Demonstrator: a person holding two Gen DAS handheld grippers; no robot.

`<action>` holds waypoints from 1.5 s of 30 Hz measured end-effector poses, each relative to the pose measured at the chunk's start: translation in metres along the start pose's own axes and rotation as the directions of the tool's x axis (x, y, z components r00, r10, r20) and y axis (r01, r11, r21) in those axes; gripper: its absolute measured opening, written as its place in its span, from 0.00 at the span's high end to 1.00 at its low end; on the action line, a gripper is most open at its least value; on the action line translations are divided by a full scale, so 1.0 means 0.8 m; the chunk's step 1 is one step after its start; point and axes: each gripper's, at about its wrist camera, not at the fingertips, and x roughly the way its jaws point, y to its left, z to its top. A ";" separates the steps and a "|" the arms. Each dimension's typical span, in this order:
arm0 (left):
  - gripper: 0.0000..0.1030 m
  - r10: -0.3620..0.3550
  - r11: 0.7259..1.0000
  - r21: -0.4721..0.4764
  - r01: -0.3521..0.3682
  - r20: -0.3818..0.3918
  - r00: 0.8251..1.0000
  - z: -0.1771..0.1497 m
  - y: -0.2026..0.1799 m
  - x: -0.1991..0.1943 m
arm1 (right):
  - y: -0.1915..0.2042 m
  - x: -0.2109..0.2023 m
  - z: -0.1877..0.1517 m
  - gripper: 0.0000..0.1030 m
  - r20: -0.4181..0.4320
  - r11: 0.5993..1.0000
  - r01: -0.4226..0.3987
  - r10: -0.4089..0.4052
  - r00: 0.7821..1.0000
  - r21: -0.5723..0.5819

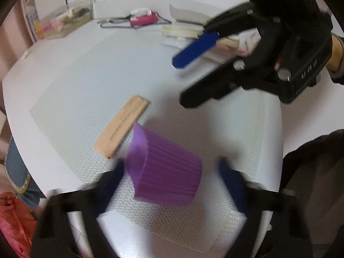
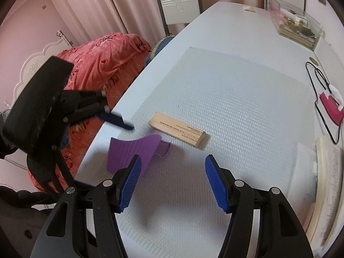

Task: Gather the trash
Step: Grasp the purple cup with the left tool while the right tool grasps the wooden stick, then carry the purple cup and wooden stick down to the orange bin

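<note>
A purple ribbed cup (image 1: 165, 169) lies on its side on the textured mat, its mouth toward a flat tan box (image 1: 122, 126). My left gripper (image 1: 172, 172) is open, its blue fingers on either side of the cup without closing on it. In the right wrist view the cup (image 2: 135, 150) lies near the table's left edge, the box (image 2: 179, 132) just beyond it. My right gripper (image 2: 172, 182) is open and empty, hovering above the mat to the right of the cup; it also shows in the left wrist view (image 1: 185, 81).
A clear plastic box (image 2: 296, 25) of small items stands at the far side. A pink device (image 2: 331, 107) with a black cable lies at the right, next to stacked papers (image 2: 329, 172). A white chair (image 2: 179, 2) and a red bedcover (image 2: 103, 60) lie beyond the table's left edge.
</note>
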 end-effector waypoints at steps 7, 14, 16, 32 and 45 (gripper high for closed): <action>0.51 -0.039 0.997 -0.065 0.039 0.004 0.999 -0.018 0.012 -0.004 | 0.005 0.038 0.022 0.40 -0.032 0.998 0.016 -0.018 0.999 -0.069; 0.52 -0.024 0.986 -0.166 0.031 0.041 0.999 -0.037 0.031 -0.033 | 0.015 0.081 0.063 0.40 -0.069 0.983 0.019 -0.032 0.997 -0.184; 0.52 -0.025 0.982 -0.186 0.034 0.046 0.999 -0.042 0.033 -0.036 | 0.021 0.093 0.071 0.40 -0.087 0.970 0.036 -0.058 0.995 -0.242; 0.52 -0.021 0.967 -0.253 0.037 0.065 0.998 -0.048 0.033 -0.030 | 0.020 0.127 0.067 0.71 -0.180 0.945 0.004 -0.066 0.981 -0.328; 0.53 0.026 0.972 -0.237 -0.005 0.084 0.996 -0.024 0.022 -0.046 | 0.032 0.042 0.032 0.71 -0.088 0.978 -0.074 0.058 0.994 -0.195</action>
